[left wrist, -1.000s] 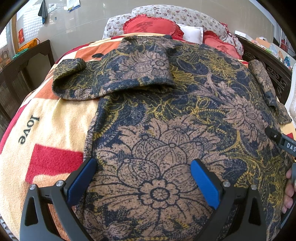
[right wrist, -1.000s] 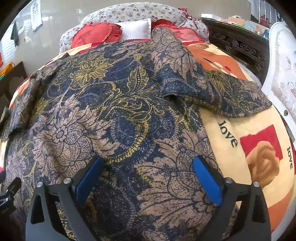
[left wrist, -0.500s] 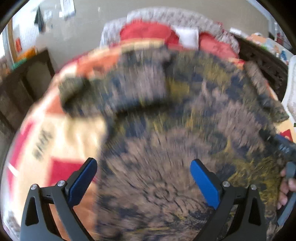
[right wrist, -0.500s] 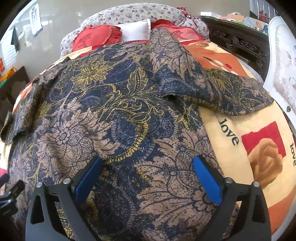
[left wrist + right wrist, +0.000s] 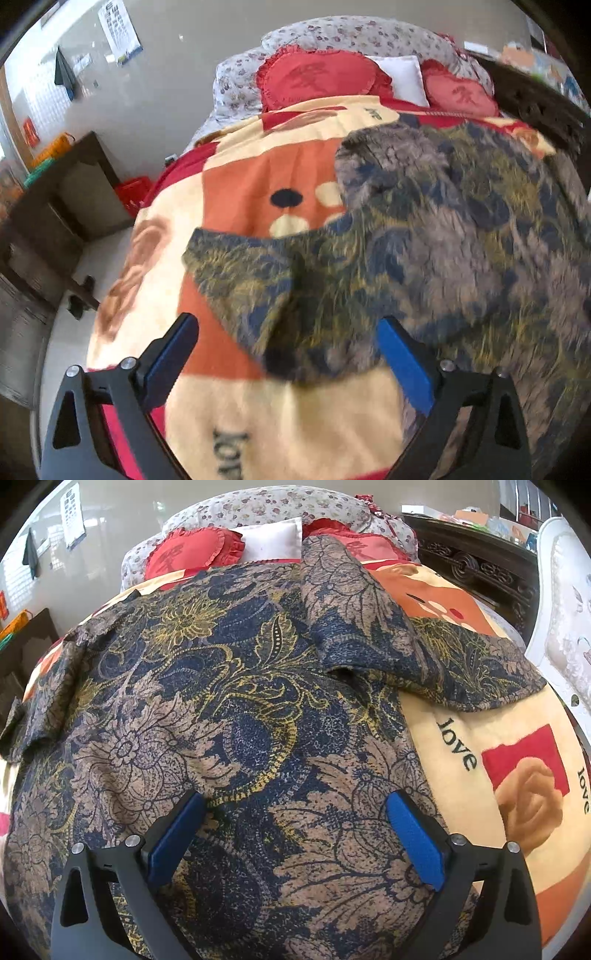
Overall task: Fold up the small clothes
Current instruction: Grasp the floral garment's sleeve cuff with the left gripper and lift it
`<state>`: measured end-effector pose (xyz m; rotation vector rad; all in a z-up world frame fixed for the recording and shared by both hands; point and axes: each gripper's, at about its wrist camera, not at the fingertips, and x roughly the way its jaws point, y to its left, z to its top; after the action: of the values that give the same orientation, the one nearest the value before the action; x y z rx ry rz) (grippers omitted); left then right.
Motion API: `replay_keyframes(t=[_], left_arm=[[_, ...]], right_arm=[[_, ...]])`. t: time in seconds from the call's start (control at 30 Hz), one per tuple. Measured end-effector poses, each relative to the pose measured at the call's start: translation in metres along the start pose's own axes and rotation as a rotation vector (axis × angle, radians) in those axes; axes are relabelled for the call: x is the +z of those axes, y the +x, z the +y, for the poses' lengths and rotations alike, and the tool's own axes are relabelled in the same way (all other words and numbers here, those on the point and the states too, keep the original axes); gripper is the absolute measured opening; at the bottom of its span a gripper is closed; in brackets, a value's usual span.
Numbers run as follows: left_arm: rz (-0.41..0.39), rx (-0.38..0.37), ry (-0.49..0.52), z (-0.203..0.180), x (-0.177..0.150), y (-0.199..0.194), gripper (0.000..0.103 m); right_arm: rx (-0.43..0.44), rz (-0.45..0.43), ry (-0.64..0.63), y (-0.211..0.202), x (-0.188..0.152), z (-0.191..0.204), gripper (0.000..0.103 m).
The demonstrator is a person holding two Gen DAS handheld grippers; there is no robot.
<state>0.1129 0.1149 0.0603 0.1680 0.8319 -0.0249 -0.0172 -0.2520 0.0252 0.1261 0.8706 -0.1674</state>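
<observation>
a floral shirt (image 5: 229, 709) lies spread over the blanket (image 5: 491, 734) on a bed, directly ahead of and beneath the right gripper (image 5: 295, 834), which hovers with jaws wide apart and holds nothing, its view almost unchanged from a second ago. the left gripper (image 5: 286, 358), also agape and empty, has swung off the shirt's body to the left sleeve (image 5: 258, 273), now just ahead between its fingers. judging by that, folding the sleeve inward comes next.
</observation>
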Motion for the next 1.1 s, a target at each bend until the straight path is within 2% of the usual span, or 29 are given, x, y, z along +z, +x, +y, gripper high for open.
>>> replay_keyframes(t=[0.1,0.2,0.23,0.3,0.33,0.37,0.4,0.43,0.57,0.7,0.8,0.87,0.93,1.0,1.1], left_arm=[[0.035,0.069,-0.001,0.005,0.013,0.016,0.097],[0.126,0.191,0.026,0.009,0.021,0.037,0.083],[0.147,0.2,0.03,0.012,0.021,0.041,0.075],[0.15,0.167,0.016,0.017,0.018,0.042,0.066],[0.139,0.158,0.009,0.02,0.017,0.037,0.051],[0.118,0.151,-0.013,0.025,0.014,0.033,0.026],[0.11,0.146,-0.041,0.03,0.014,0.027,0.018],[0.086,0.119,-0.1,0.04,0.012,0.017,0.014],[0.024,0.052,-0.311,0.08,-0.009,-0.01,0.014],[0.052,0.034,-0.377,0.098,-0.032,-0.011,0.017],[0.054,-0.025,-0.453,0.108,-0.044,-0.009,0.041],[0.016,-0.073,-0.531,0.117,-0.053,-0.009,0.069],[-0.01,-0.139,-0.622,0.127,-0.061,-0.009,0.081],[-0.004,-0.175,-0.677,0.136,-0.064,-0.004,0.081],[-0.004,-0.176,-0.703,0.142,-0.064,-0.001,0.078]], right_arm=[[0.003,-0.005,0.001,0.0,0.0,0.0,0.103],[0.002,0.001,0.001,0.001,0.0,0.0,0.103],[0.002,0.001,0.001,0.001,0.0,0.001,0.103],[0.002,0.004,0.002,0.001,0.0,0.0,0.103],[0.002,0.005,0.003,0.0,0.0,0.0,0.103],[0.002,0.006,0.003,0.0,0.0,0.0,0.103],[0.002,0.007,0.003,0.0,0.0,0.0,0.103],[0.002,0.007,0.003,0.001,0.0,0.0,0.103],[0.002,0.008,0.004,0.0,0.0,-0.001,0.103],[0.0,0.012,0.004,0.001,0.0,0.0,0.103],[0.001,0.012,0.004,0.001,0.0,0.0,0.103],[0.0,0.012,0.003,0.001,0.0,0.0,0.103],[0.001,0.011,0.004,0.001,0.0,0.001,0.103],[0.0,0.011,0.003,0.0,0.0,0.0,0.103],[-0.005,0.023,0.001,0.001,0.0,0.001,0.103]])
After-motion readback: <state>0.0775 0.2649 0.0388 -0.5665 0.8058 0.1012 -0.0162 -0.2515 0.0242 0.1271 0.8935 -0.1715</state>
